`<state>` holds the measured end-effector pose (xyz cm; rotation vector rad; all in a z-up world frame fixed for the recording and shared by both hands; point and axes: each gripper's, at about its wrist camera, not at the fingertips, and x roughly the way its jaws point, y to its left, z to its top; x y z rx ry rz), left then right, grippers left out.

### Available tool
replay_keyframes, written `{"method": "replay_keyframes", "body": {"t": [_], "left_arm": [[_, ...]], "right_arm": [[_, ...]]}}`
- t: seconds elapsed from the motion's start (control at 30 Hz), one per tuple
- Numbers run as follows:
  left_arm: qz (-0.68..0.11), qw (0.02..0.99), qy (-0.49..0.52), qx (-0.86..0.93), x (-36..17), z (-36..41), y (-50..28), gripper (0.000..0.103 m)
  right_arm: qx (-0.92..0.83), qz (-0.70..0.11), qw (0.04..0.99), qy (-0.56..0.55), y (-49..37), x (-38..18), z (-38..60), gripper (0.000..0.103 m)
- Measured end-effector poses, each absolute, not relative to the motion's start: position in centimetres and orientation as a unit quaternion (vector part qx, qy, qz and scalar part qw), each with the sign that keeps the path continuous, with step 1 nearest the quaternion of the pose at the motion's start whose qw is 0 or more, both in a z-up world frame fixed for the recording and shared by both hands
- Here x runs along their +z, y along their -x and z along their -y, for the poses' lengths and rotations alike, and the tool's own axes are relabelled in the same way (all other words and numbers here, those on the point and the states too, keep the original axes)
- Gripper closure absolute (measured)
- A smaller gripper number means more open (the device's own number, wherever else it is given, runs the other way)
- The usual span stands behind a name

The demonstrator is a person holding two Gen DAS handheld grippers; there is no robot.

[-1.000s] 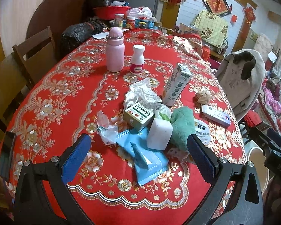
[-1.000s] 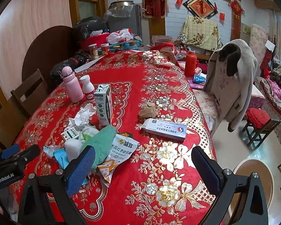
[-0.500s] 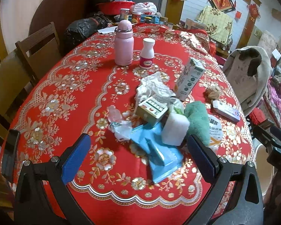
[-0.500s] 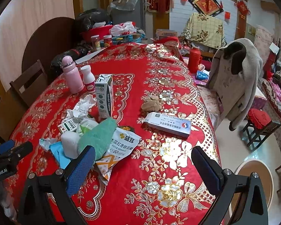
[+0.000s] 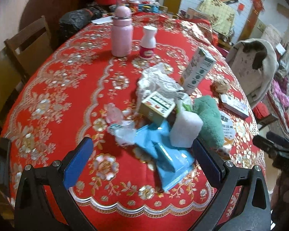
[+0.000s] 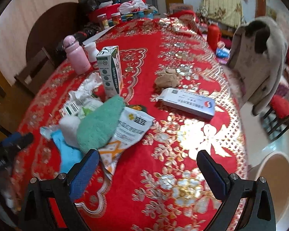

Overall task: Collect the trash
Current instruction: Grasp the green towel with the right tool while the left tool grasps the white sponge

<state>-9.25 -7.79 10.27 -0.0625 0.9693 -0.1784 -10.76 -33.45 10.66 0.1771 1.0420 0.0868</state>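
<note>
Both tools, left tool (image 5: 142, 161) and right tool (image 6: 147, 170), gape empty above the tabletop (image 5: 67, 88) (litter heaped: blue wrapper (image 5: 163, 154)).

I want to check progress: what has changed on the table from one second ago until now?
Both claws, left and right, moved closer to the trash pile; the blue wrapper now lies between the left claw's fingers. Nothing was gripped or released. Both claws stay open, and the green cloth and milk carton have not moved.

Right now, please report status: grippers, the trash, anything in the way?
Left gripper open, empty, above blue wrapper. Right gripper open, empty. Trash pile untouched on red tablecloth. Green cloth lies over the pile.
</note>
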Motion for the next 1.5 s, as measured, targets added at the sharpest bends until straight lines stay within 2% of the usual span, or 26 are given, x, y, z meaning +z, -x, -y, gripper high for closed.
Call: {"method": "replay_keyframes", "body": {"t": [0.07, 0.27, 0.5, 0.6, 0.67, 0.73, 0.77, 0.83, 0.93, 1.0, 1.03, 1.07, 1.13, 1.17, 1.2, 1.23, 1.27, 1.4, 1.47, 1.5], "left_arm": [[-0.469, 0.878, 0.018, -0.098, 10.1, 8.5, 8.7, 0.001], [-0.469, 0.876, -0.006, -0.110, 9.9, 8.8, 8.0, 0.001], [-0.476, 0.871, -0.015, -0.124, 9.3, 8.2, 7.5, 0.001], [-0.478, 0.867, -0.023, -0.137, 9.0, 8.9, 7.2, 0.001], [-0.481, 0.863, -0.023, -0.151, 8.7, 9.6, 6.8, 0.001], [-0.483, 0.860, -0.026, -0.161, 8.3, 10.3, 6.3, 0.001], [-0.484, 0.859, -0.028, -0.166, 8.1, 10.7, 6.0, 0.002], [-0.489, 0.854, -0.035, -0.174, 7.8, 11.5, 5.3, 0.010], [-0.495, 0.848, -0.038, -0.186, 7.5, 12.0, 4.7, 0.012], [-0.495, 0.847, -0.044, -0.188, 7.3, 12.1, 4.6, 0.014], [-0.496, 0.845, -0.046, -0.191, 7.2, 12.1, 4.4, 0.022], [-0.501, 0.842, -0.046, -0.196, 7.0, 12.1, 4.3, 0.027], [-0.516, 0.830, -0.041, -0.209, 6.3, 12.2, 3.9, 0.041], [-0.521, 0.825, -0.036, -0.217, 6.0, 12.2, 3.8, 0.045], [-0.524, 0.821, -0.032, -0.225, 5.7, 12.3, 3.8, 0.052], [-0.527, 0.818, -0.031, -0.230, 5.6, 12.3, 3.7, 0.064], [-0.531, 0.814, -0.031, -0.234, 5.5, 12.3, 3.7, 0.071], [-0.529, 0.812, -0.024, -0.245, 6.3, 11.5, 4.0, 0.073], [-0.526, 0.814, -0.012, -0.247, 7.1, 10.5, 4.2, 0.073], [-0.522, 0.817, -0.008, -0.245, 7.7, 10.0, 4.3, 0.073]], "right_arm": [[0.049, -0.503, 0.858, -0.089, 9.7, 10.7, 33.2, 0.011], [0.104, -0.520, 0.837, -0.137, 6.1, 10.4, 31.2, 0.028], [0.156, -0.569, 0.782, -0.201, 2.4, 6.6, 28.4, 0.049], [0.159, -0.571, 0.774, -0.221, 2.0, 5.7, 28.6, 0.062], [0.161, -0.566, 0.773, -0.237, 2.0, 6.2, 29.2, 0.089], [0.163, -0.552, 0.779, -0.250, 2.2, 7.3, 30.2, 0.094], [0.159, -0.546, 0.785, -0.245, 2.4, 7.9, 30.5, 0.095], [0.153, -0.542, 0.789, -0.244, 2.5, 8.3, 30.9, 0.095], [0.150, -0.550, 0.784, -0.244, 2.6, 8.1, 31.0, 0.093], [0.142, -0.557, 0.777, -0.257, 2.9, 7.6, 31.0, 0.078], [0.139, -0.557, 0.776, -0.262, 2.8, 7.4, 30.8, 0.061], [0.136, -0.557, 0.777, -0.262, 2.8, 7.2, 30.6, 0.059], [0.127, -0.561, 0.776, -0.259, 2.5, 6.8, 30.4, 0.059], [0.126, -0.561, 0.774, -0.265, 2.4, 6.7, 30.5, 0.059], [0.124, -0.561, 0.772, -0.271, 2.4, 6.7, 30.7, 0.059], [0.123, -0.561, 0.771, -0.275, 2.3, 6.8, 30.8, 0.059], [0.122, -0.560, 0.772, -0.276, 2.3, 6.9, 30.8, 0.059], [0.130, -0.563, 0.771, -0.268, 2.1, 7.3, 29.8, 0.054], [0.136, -0.567, 0.767, -0.268, 2.1, 7.1, 29.0, 0.038], [0.138, -0.568, 0.767, -0.266, 2.2, 7.0, 28.5, 0.036]]}}
